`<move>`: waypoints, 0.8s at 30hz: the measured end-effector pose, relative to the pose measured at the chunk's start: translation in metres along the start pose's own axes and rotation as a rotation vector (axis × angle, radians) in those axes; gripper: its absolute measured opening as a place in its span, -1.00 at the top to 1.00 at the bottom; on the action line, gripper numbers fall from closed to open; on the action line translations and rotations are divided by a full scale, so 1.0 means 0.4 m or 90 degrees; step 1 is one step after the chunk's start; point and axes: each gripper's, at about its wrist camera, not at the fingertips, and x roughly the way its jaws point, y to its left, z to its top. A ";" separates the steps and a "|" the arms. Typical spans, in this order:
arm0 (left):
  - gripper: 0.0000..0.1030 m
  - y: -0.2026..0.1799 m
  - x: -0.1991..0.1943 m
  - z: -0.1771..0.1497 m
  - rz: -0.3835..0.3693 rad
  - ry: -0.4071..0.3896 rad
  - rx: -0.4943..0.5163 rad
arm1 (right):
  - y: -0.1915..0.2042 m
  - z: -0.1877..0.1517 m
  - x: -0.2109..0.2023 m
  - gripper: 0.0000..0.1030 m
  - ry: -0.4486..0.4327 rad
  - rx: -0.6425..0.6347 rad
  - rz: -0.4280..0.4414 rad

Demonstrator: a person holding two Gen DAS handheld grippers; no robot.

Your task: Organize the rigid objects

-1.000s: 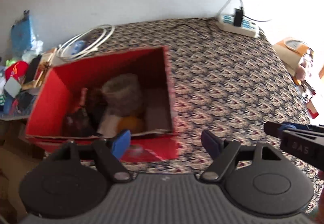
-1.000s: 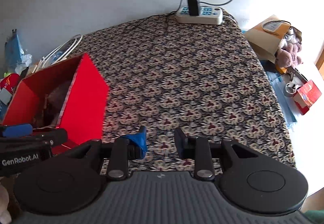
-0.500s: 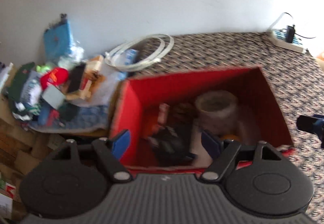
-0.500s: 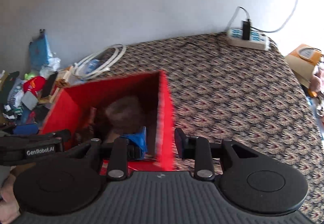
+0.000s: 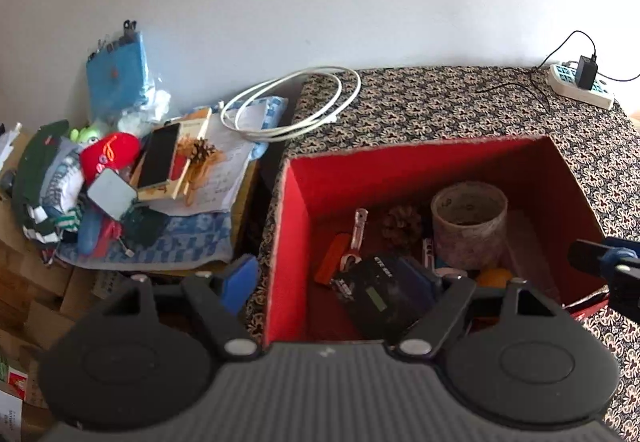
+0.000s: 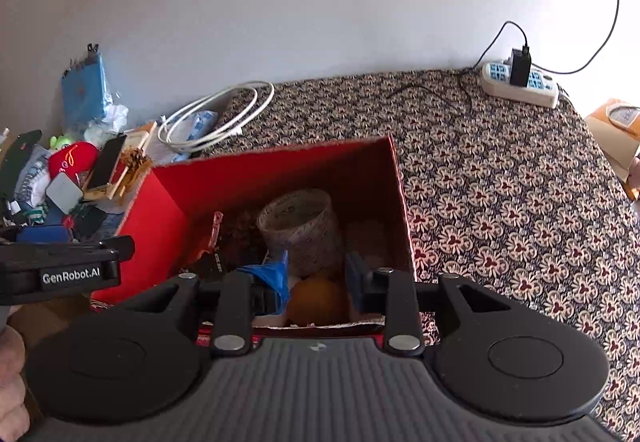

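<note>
A red open box (image 5: 420,158) (image 6: 276,170) stands at the left edge of the patterned table. In it lie a roll of tape (image 5: 468,222) (image 6: 300,226), a pine cone (image 5: 402,226), a black device (image 5: 376,294), a red tool (image 5: 358,230) and an orange ball (image 6: 318,300). My left gripper (image 5: 332,278) is open and empty, its fingers straddling the box's left wall. My right gripper (image 6: 316,278) is open and empty above the box's near right corner, over the orange ball.
Left of the table a lower surface holds a pile of clutter: a phone (image 5: 158,156), a red cap (image 5: 108,156), a blue bag (image 5: 116,78). A coiled white cable (image 5: 292,106) lies at the table's back left. A power strip (image 6: 520,84) sits at the back right.
Both grippers have swung left, from the bare patterned table to over the red box. Both stay open and empty.
</note>
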 end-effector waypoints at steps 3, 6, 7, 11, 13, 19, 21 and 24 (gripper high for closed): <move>-0.55 -0.010 0.015 -0.001 0.001 0.005 -0.001 | 0.007 0.000 0.014 0.73 0.002 0.006 -0.008; -0.55 -0.014 0.039 0.000 -0.006 0.015 -0.007 | 0.008 0.006 0.026 0.73 0.001 0.005 -0.012; -0.55 -0.016 0.046 0.001 -0.008 0.018 -0.010 | 0.009 0.007 0.027 0.73 -0.001 0.004 -0.014; -0.55 -0.025 0.075 0.001 -0.008 0.034 -0.014 | 0.010 0.014 0.057 0.73 0.006 -0.010 -0.025; -0.55 -0.027 0.089 0.002 -0.004 0.039 -0.014 | 0.007 0.018 0.072 0.72 0.015 -0.010 -0.018; -0.55 -0.026 0.138 0.005 -0.002 0.059 -0.027 | 0.020 0.026 0.122 0.72 0.031 -0.035 -0.005; -0.55 -0.026 0.157 0.005 0.000 0.064 -0.024 | 0.021 0.033 0.140 0.72 0.028 -0.048 -0.008; -0.55 -0.028 0.179 0.010 -0.006 0.065 -0.018 | 0.025 0.041 0.165 0.72 0.025 -0.055 -0.014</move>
